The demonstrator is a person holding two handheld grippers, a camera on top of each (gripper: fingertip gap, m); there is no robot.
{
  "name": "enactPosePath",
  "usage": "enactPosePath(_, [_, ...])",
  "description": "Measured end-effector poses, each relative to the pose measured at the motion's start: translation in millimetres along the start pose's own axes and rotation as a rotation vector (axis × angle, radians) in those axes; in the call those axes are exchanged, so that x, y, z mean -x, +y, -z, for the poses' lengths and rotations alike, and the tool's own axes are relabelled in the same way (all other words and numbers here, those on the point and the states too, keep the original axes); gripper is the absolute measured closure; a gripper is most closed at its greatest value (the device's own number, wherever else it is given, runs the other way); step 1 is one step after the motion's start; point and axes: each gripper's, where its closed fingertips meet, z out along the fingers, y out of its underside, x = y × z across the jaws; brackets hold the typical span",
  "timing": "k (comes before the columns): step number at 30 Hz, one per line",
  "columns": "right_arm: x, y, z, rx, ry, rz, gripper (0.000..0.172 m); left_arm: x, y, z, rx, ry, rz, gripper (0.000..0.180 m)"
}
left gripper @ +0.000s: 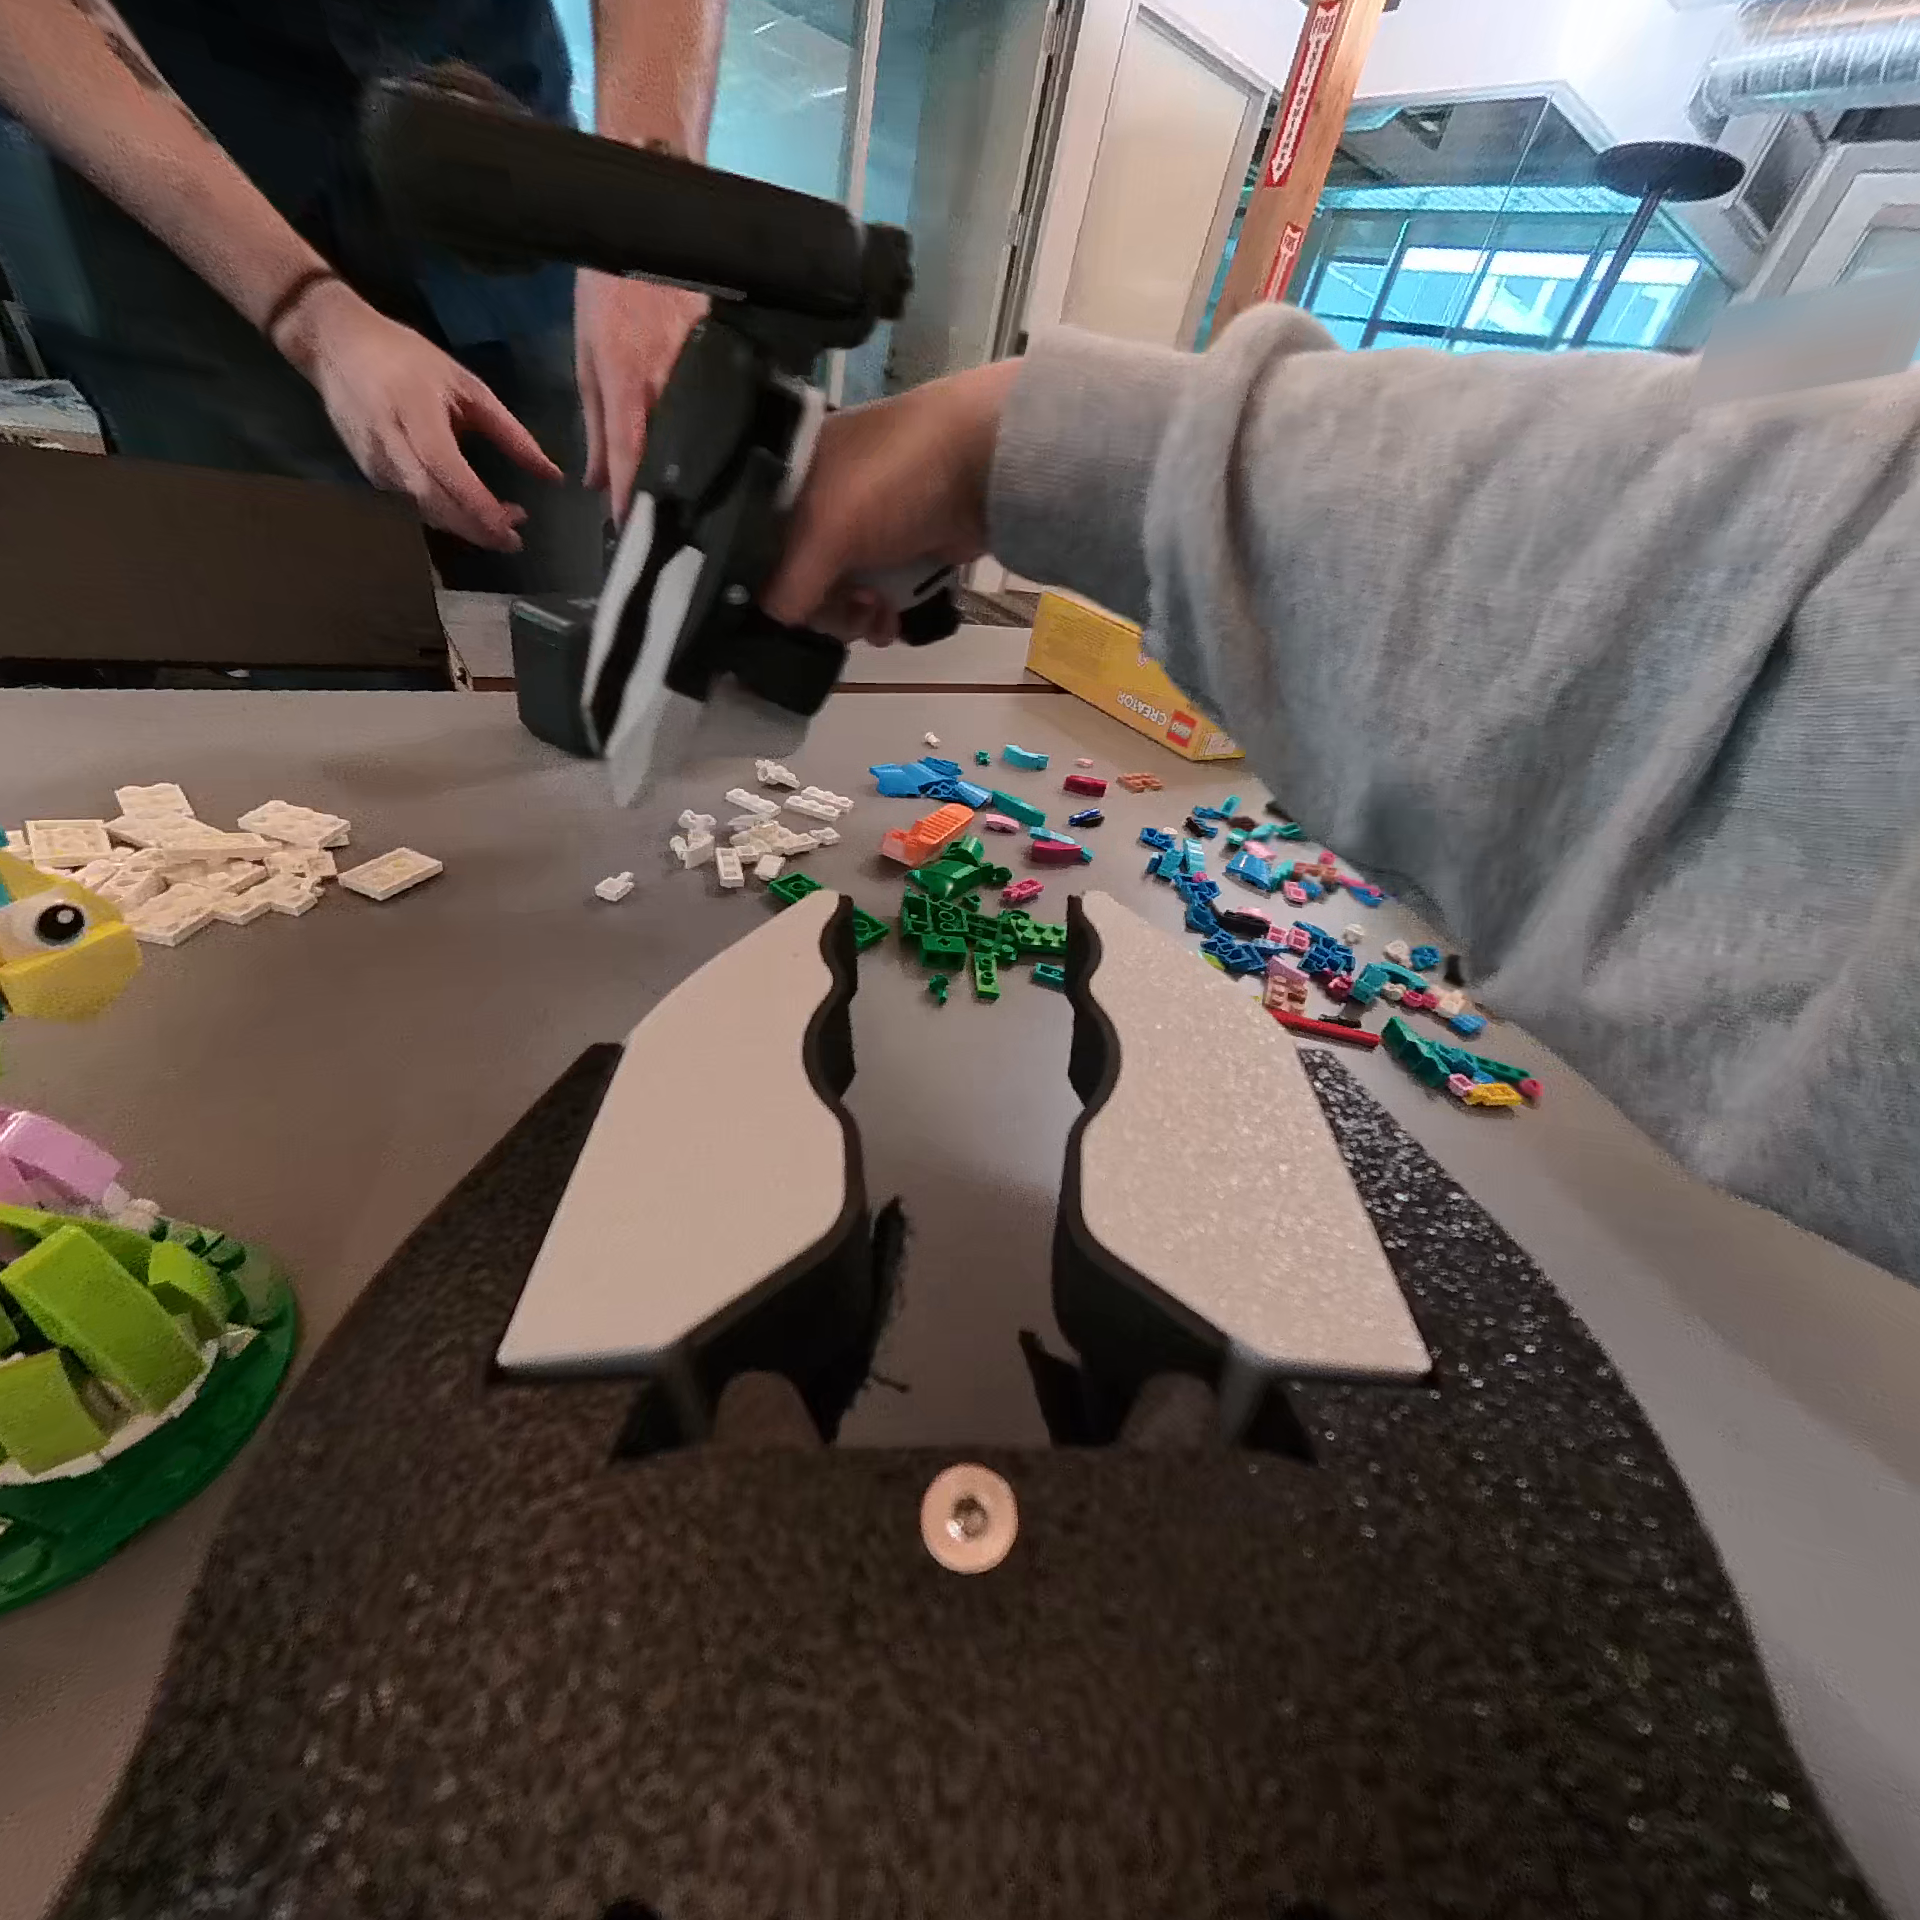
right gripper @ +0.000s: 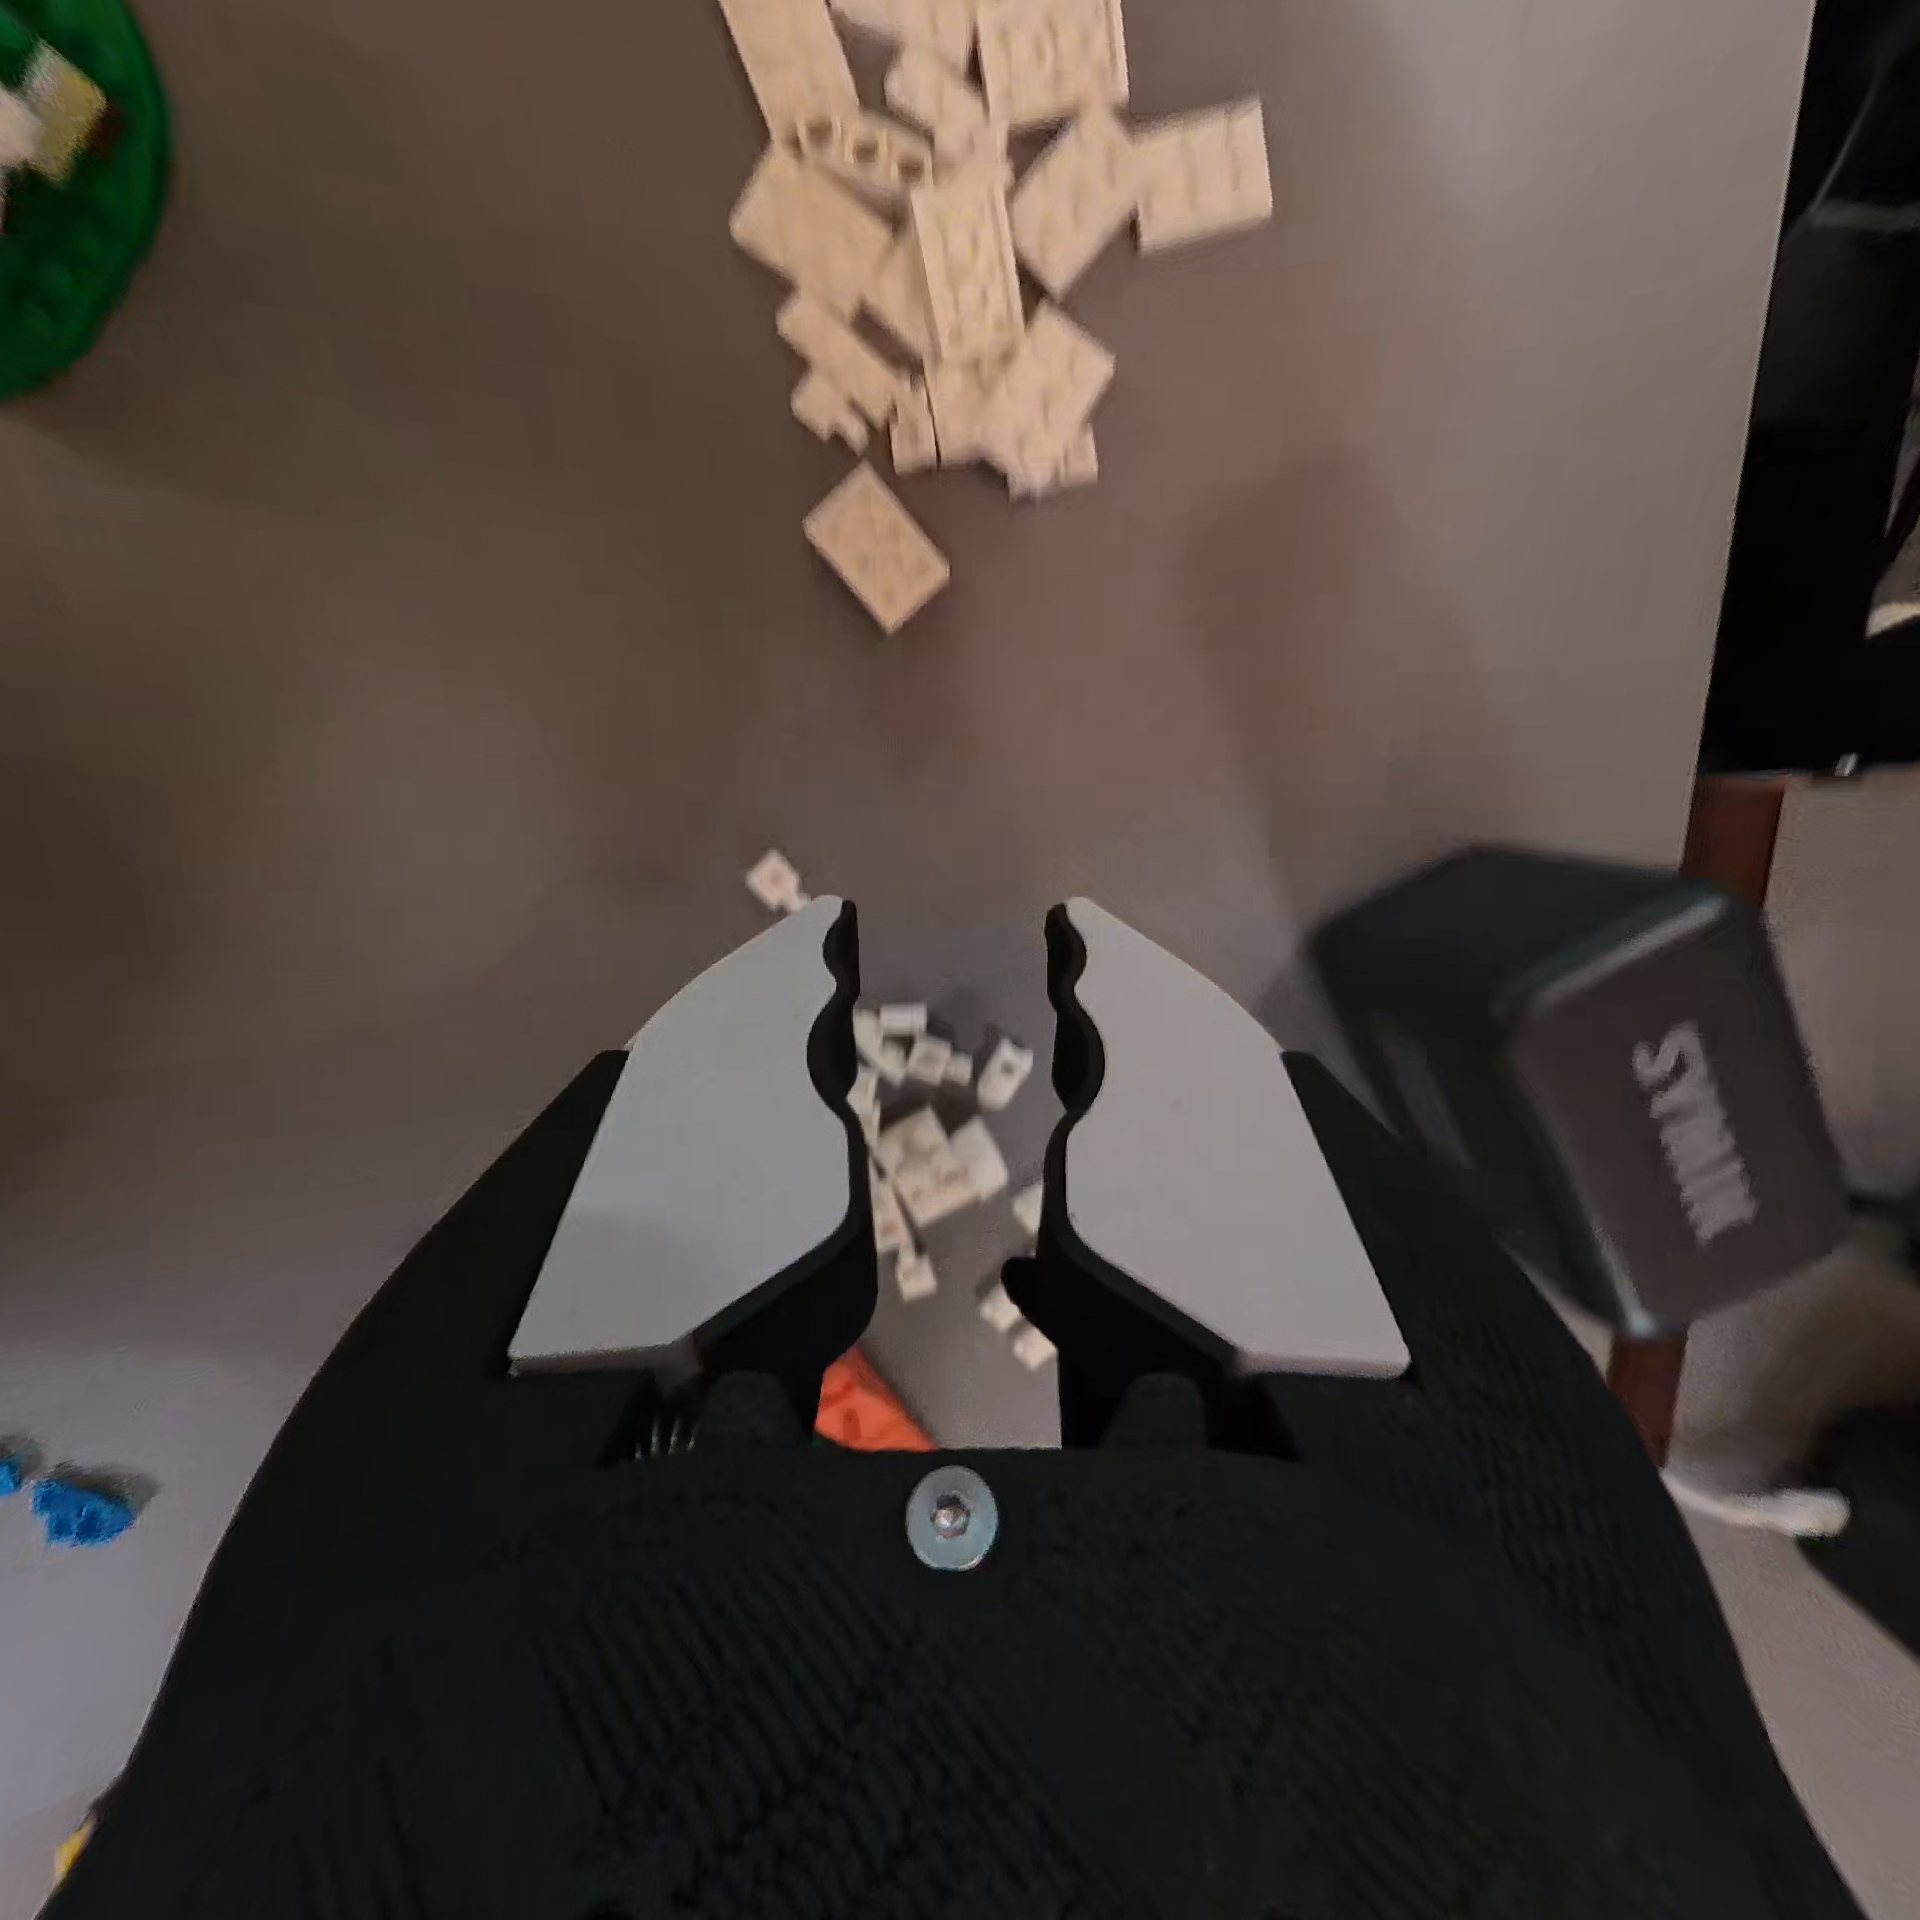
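My left gripper [left gripper: 961, 914] is open and empty, low over the grey table [left gripper: 468, 1039]. A heap of green bricks [left gripper: 951, 925] lies just past its fingertips. My right gripper [right gripper: 951, 920] is open and empty, pointing down over a small heap of little white bricks [right gripper: 930, 1132]. One loose white piece [right gripper: 774, 878] lies by its left fingertip. In the left wrist view the right gripper [left gripper: 634, 727] is blurred and hangs above the little white bricks [left gripper: 764, 831], held by a hand in a grey sleeve [left gripper: 1507, 675].
A pile of larger white plates [right gripper: 966, 260] [left gripper: 208, 862] lies farther on. A dark box [right gripper: 1642, 1091] [left gripper: 545, 675] stands near the right gripper. There are an orange piece [left gripper: 925, 831], blue and pink bricks [left gripper: 1278, 914], a yellow carton [left gripper: 1122, 675], a green round build [left gripper: 125, 1382], and another person's hand [left gripper: 416, 416].
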Motion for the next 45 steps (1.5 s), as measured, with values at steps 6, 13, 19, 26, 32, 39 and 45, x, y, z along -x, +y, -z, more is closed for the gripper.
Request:
enactPosePath(6, [7.3,41.1,15.5,0.004,0.006,-0.052,0.137,0.5,0.5,-0.2,0.001,-0.004,-0.002,0.143])
enactPosePath(13, [2.9,66.7,20.6,0.0,0.025,-0.125,0.134,0.1,0.6,-0.2,0.002,-0.004,-0.006,0.143])
enactPosePath(19, [-1.0,70.4,14.1,-0.009,-0.006,-0.188,0.129,-0.7,1.7,-0.4,0.009,-0.001,0.0,0.142])
enactPosePath(26, [-0.4,68.8,2.2,-0.005,-0.025,-0.171,0.12,-1.4,1.4,-0.2,0.008,0.002,0.005,0.142])
enactPosePath(32, [-1.8,63.6,-0.8,0.006,-0.015,-0.141,0.121,-1.7,1.6,-0.2,0.009,0.002,0.007,0.142])
enactPosePath(39, [-7.0,71.5,0.3,0.059,0.03,-0.051,0.118,-2.8,1.7,0.0,0.01,0.005,0.01,0.142])
enactPosePath(45, [-7.3,68.8,-2.8,0.055,0.0,-0.082,0.122,-2.6,1.7,0.2,0.01,0.003,0.012,0.142])
